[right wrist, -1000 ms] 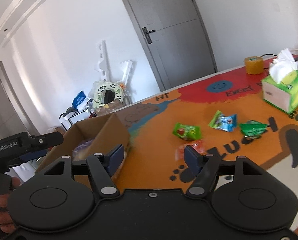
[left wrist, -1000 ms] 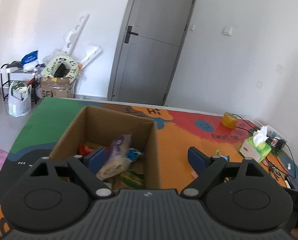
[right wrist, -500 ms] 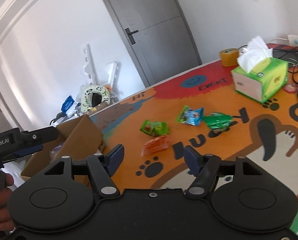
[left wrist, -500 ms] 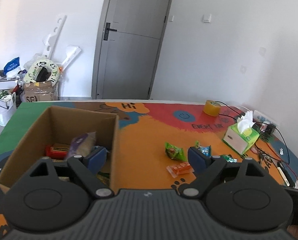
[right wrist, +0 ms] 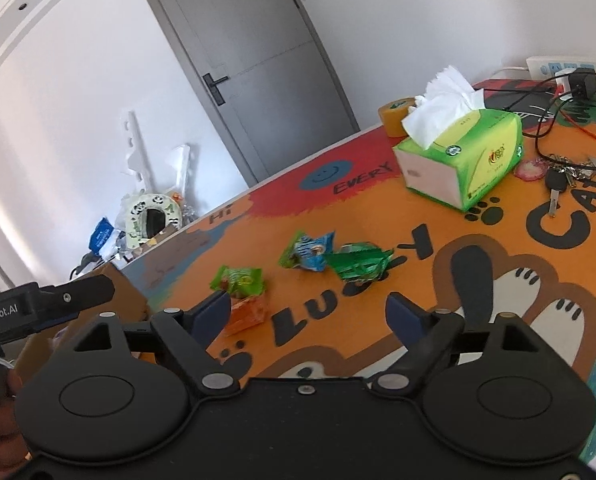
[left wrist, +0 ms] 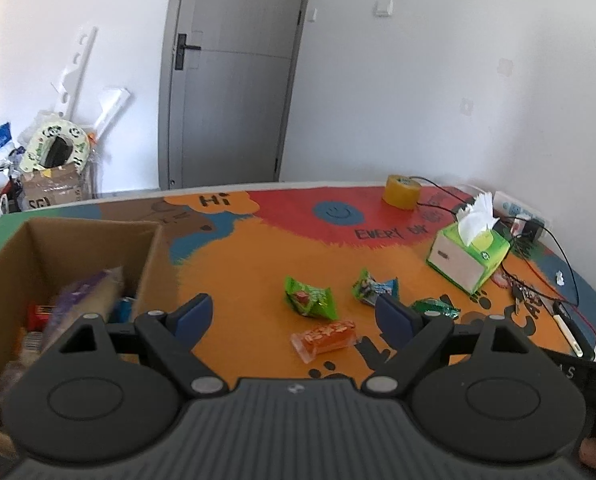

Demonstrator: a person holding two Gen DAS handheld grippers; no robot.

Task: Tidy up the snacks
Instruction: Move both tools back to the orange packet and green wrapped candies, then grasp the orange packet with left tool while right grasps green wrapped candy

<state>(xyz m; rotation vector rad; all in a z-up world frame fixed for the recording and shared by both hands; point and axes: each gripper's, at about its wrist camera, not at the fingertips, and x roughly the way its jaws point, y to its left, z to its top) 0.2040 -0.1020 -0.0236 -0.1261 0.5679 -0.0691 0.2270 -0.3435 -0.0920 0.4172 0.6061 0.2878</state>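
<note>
While both cameras face the same painted table (left wrist: 257, 256), each catches something the other misses. Only the left wrist view looks down into the cardboard box (left wrist: 77, 240) at the table's left end, where a purple-and-tan bag (left wrist: 85, 300) leans among other packets; from the right wrist view just a corner of that box (right wrist: 125, 300) shows.

Four loose snacks lie on the orange part of the table, well apart from the box: a green packet (left wrist: 310, 298), an orange packet (left wrist: 326, 338) just in front of it, a blue-green packet (left wrist: 374, 290) and a dark green wrapper (left wrist: 434, 308). The right wrist view shows the blue-green packet (right wrist: 310, 250) touching the dark green wrapper (right wrist: 358, 266).

The left gripper (left wrist: 293, 316) is spread wide and holds nothing. The right gripper (right wrist: 310, 312) is likewise spread and bare, its left finger covering part of the orange packet (right wrist: 249, 312).

A tissue box (right wrist: 462, 164), tape roll (left wrist: 401, 196) and keys (right wrist: 558, 188) sit at the right end.
</note>
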